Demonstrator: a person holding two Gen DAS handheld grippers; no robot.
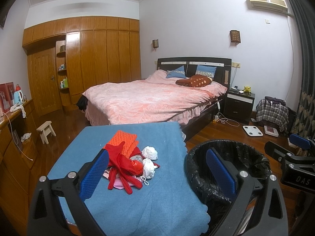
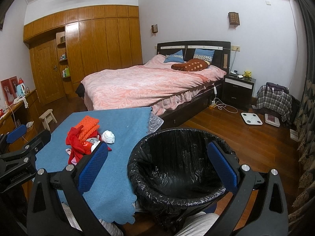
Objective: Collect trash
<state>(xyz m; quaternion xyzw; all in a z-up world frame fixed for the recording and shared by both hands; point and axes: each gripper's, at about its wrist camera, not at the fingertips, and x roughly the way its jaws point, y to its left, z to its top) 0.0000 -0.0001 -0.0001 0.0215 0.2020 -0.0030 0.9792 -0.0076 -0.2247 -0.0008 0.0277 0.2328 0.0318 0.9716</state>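
Observation:
A pile of trash lies on a small table covered by a blue cloth [image 1: 161, 196] [image 2: 122, 125]: crumpled white paper balls [image 1: 150, 152] [image 2: 108, 136], red plastic wrapping [image 1: 126, 167] [image 2: 78, 143], an orange mesh piece [image 1: 124, 139] [image 2: 88, 124] and pink scraps. To the table's right stands a bin lined with a black bag [image 1: 198, 163] [image 2: 177, 157], nothing visible inside. My left gripper [image 1: 157, 169] hangs open above the table's near right side, just short of the pile. My right gripper [image 2: 157, 165] hangs open over the bin's mouth. Both are empty.
A bed with a pink cover [image 1: 153, 100] [image 2: 141, 84] stands behind the table. A wooden wardrobe [image 1: 94, 59] fills the back left, a small stool [image 1: 46, 130] and a dresser [image 1: 13, 137] stand left. A nightstand [image 2: 238, 88], scales [image 2: 252, 118] and wooden floor lie right.

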